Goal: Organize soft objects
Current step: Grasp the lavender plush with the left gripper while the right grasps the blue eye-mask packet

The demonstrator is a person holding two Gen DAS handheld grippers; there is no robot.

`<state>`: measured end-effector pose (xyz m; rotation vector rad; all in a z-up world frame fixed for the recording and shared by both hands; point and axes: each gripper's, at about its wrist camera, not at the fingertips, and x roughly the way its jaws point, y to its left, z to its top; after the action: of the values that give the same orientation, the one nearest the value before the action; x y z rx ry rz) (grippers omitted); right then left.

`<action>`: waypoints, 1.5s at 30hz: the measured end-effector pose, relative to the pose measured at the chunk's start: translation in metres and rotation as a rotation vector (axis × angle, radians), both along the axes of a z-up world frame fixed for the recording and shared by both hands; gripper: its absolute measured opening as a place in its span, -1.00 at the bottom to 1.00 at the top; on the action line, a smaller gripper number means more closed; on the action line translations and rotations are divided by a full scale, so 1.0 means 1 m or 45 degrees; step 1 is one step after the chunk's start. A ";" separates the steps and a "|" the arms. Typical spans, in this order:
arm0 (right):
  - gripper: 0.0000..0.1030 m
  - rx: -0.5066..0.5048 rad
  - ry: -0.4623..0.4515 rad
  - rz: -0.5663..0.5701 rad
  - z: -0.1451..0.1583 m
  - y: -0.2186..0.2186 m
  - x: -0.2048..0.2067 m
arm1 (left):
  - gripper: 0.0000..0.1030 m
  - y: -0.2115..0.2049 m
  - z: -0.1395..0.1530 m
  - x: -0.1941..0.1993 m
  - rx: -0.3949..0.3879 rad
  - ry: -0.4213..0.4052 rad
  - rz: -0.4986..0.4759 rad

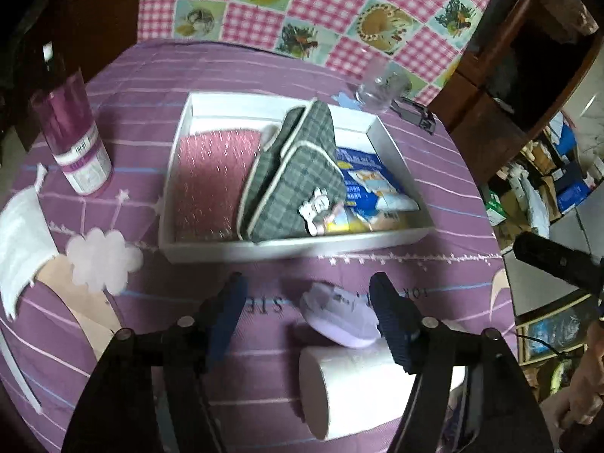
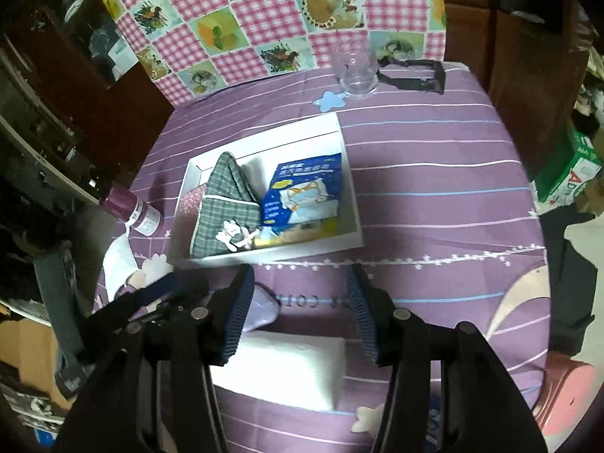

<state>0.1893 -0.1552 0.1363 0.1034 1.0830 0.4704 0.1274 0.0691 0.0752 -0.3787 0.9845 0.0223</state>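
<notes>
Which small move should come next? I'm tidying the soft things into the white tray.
Probably lower the left gripper onto the small lilac item lying between its open fingers and close. It and the white roll lie outside the white tray, which already holds the plaid pouch and blue packet.

I count one white tray (image 1: 287,251), one plaid pouch (image 1: 298,185), one blue packet (image 1: 372,183), one pink cloth (image 1: 211,185), one paper roll (image 1: 362,385), one glass (image 1: 379,88), one purple canister (image 1: 75,132).
</notes>
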 end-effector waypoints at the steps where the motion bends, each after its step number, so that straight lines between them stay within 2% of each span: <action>1: 0.02 -0.012 -0.007 0.000 -0.003 -0.004 -0.003 | 0.32 -0.001 -0.004 0.000 -0.035 0.021 -0.019; 3: 0.02 -0.043 -0.017 -0.005 -0.010 -0.012 -0.010 | 0.32 -0.002 -0.012 0.000 -0.070 0.053 -0.036; 7: 0.02 -0.095 -0.030 -0.031 -0.027 -0.034 -0.025 | 0.32 -0.007 -0.030 0.005 -0.071 0.111 -0.063; 10: 0.02 -0.102 -0.039 -0.091 -0.040 -0.055 -0.036 | 0.32 -0.006 -0.043 0.010 -0.149 0.148 -0.075; 12: 0.02 -0.106 -0.031 -0.135 -0.048 -0.067 -0.042 | 0.18 -0.005 -0.045 0.014 -0.169 0.152 -0.075; 14: 0.02 -0.117 -0.017 -0.163 -0.057 -0.078 -0.049 | -0.13 -0.003 -0.047 0.015 -0.207 0.140 -0.086; 16: 0.02 -0.118 -0.007 -0.172 -0.063 -0.084 -0.056 | -0.23 -0.005 -0.048 0.015 -0.235 0.130 -0.101; 23: 0.02 -0.098 0.013 -0.217 -0.076 -0.100 -0.075 | -0.55 -0.011 -0.042 0.013 -0.179 0.045 -0.079; 32: 0.02 -0.089 -0.037 -0.303 -0.082 -0.113 -0.101 | -0.62 -0.025 -0.012 -0.004 -0.122 -0.164 -0.159; 37: 0.02 -0.100 -0.040 -0.288 -0.092 -0.120 -0.118 | -0.70 -0.048 0.006 -0.019 -0.049 -0.289 -0.255; 42: 0.02 -0.157 -0.055 -0.258 -0.098 -0.126 -0.136 | -0.71 -0.063 0.016 -0.030 -0.013 -0.367 -0.328; 45: 0.02 -0.176 -0.014 -0.238 -0.106 -0.131 -0.147 | -0.72 -0.069 0.017 -0.032 -0.012 -0.379 -0.352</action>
<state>0.0428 -0.2863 0.0298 0.0793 1.0803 0.2269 0.0954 0.0004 0.0918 -0.2429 0.7348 -0.2822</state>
